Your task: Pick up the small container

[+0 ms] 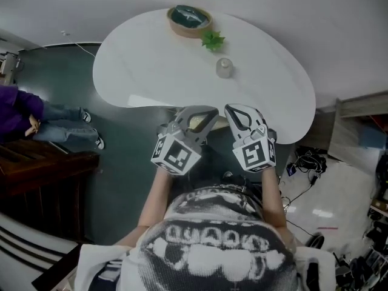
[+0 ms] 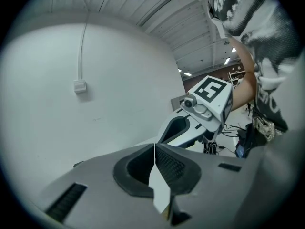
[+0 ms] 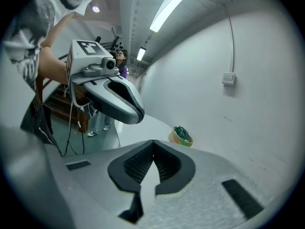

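Observation:
The small container (image 1: 224,67), a pale translucent cup, stands on the white table (image 1: 151,71) right of centre. My left gripper (image 1: 206,111) and right gripper (image 1: 235,110) hover side by side at the table's near edge, short of the container. Both are tilted upward, so their own views show mostly the wall. In the left gripper view the left gripper (image 2: 154,145) has its jaws together with nothing between them. The right gripper (image 3: 153,141) is likewise shut and empty. Neither gripper view shows the container.
A wooden bowl with a green inside (image 1: 190,20) (image 3: 181,136) sits at the table's far edge, with a small green plant (image 1: 213,40) beside it. A seated person's legs (image 1: 66,120) and dark wooden furniture (image 1: 42,162) are at the left. Cables (image 1: 306,162) lie on the floor at the right.

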Tool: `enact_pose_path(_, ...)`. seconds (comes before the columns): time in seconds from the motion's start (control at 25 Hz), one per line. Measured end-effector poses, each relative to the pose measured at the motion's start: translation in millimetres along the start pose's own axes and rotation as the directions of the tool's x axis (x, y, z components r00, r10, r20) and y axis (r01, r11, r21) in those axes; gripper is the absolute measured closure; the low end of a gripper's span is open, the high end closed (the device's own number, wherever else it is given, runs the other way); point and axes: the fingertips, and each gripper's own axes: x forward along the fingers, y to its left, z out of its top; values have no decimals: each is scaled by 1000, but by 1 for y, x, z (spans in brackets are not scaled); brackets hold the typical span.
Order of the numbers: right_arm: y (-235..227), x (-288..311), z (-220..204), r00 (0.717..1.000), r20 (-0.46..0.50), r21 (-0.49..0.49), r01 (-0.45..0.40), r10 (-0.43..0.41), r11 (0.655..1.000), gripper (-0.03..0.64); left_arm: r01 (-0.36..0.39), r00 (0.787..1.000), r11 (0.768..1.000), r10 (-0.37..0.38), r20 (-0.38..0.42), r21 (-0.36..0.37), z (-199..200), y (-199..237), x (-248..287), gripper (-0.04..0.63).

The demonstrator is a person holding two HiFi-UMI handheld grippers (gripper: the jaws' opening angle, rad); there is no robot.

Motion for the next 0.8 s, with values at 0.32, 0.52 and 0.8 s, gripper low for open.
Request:
enact_pose_path(0.32,-10,25,-4,999,-34,14,20,-19,1000,613,25,1000,1000,-25,12,0,-9,23,3,591)
enact_pose_path(0.52,-17,41,-10,997,-59,37,49,-47,998,613,54,998,998,-54,23,10,-17,34,5,589)
enact_pose_path(0.8,-28,60,-13,993,-66,82,99,-94,992,611,109,993,993,-111,43,39,-22,47,6,591)
